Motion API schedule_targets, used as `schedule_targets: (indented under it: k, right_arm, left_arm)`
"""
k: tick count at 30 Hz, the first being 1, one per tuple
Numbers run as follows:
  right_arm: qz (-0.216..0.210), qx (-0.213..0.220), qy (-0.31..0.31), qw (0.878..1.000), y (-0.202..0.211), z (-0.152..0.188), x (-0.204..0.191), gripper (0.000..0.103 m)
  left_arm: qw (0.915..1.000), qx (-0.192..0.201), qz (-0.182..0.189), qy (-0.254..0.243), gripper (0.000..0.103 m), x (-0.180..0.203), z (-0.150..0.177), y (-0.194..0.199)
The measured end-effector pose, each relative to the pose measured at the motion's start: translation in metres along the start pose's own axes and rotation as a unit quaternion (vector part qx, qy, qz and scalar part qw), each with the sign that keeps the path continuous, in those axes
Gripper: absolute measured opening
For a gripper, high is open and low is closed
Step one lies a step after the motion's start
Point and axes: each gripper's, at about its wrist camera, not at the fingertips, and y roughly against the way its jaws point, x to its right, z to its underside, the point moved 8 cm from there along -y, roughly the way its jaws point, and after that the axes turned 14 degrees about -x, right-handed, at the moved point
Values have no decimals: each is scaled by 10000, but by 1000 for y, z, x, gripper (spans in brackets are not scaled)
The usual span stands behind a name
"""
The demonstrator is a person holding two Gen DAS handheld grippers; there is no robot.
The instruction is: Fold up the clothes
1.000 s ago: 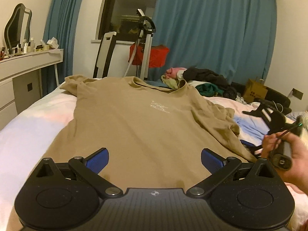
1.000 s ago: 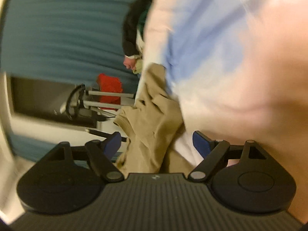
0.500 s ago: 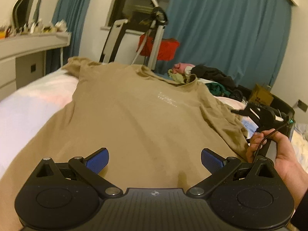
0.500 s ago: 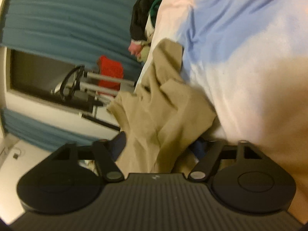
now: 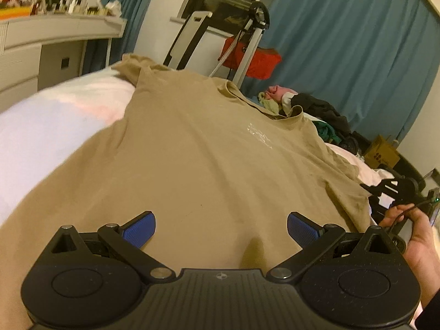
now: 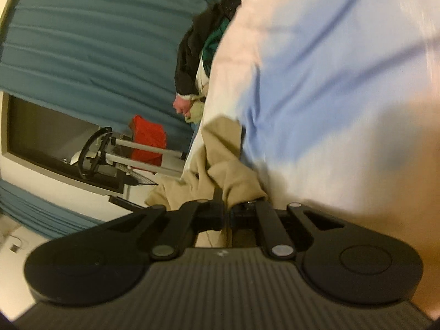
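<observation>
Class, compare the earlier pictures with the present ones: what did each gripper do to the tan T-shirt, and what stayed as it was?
The right gripper went from open to shut, pinching a bunched edge of the tan T-shirt after moving in on it. The left gripper came lower and closer over the shirt's hem but took hold of nothing. Unchanged: the left gripper is open, the shirt lies spread on the bed, and the clothes pile sits beyond the collar.

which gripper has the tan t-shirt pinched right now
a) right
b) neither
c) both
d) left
a: in the right wrist view the right gripper has its jaws closed on a bunched fold of the tan t-shirt, while the left gripper hovers over the shirt with its blue pads wide apart and nothing between them.
</observation>
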Motion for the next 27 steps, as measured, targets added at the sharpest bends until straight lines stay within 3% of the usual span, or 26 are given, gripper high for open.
schedule_targets:
  k: [3,7,8,11,12,18,25,26,27]
  right_arm:
    - [96,164,163,9997,12,-11,5,7]
    - [-385,90,-30,9992,16,-17,13,11]
    - [-510,-8,-87,9987,15,-17,14,17]
    - [-728,-223,31,9971,11,-11,9,66]
    - [-801,-232,118,9964,10,-9,6,69]
    - [-640,-532,496,9953,-23,2,-5,67]
    - [-270,-56,860,9959,-53,-22,-20,67]
    - [-158,-87,1029,9945,-58,-27,-25,55]
    - [1,-167,1214,9925,-64,-32,-28,31]
  left_arm:
    - [10000,28,13,-22,103,5,-2,0]
    - [9999,86,-10,-101,103,7,-1,2]
    - [9999,105,-11,-118,103,8,-1,3]
    - [9997,157,-16,-171,103,12,-2,4]
    - [9997,163,-17,-191,103,13,-3,4]
    - [9994,188,98,-264,103,14,-5,3]
    - [9990,148,289,-296,103,19,-10,-9]
    - [9989,142,317,-301,103,20,-10,-11]
    - [9988,137,344,-305,103,21,-11,-12]
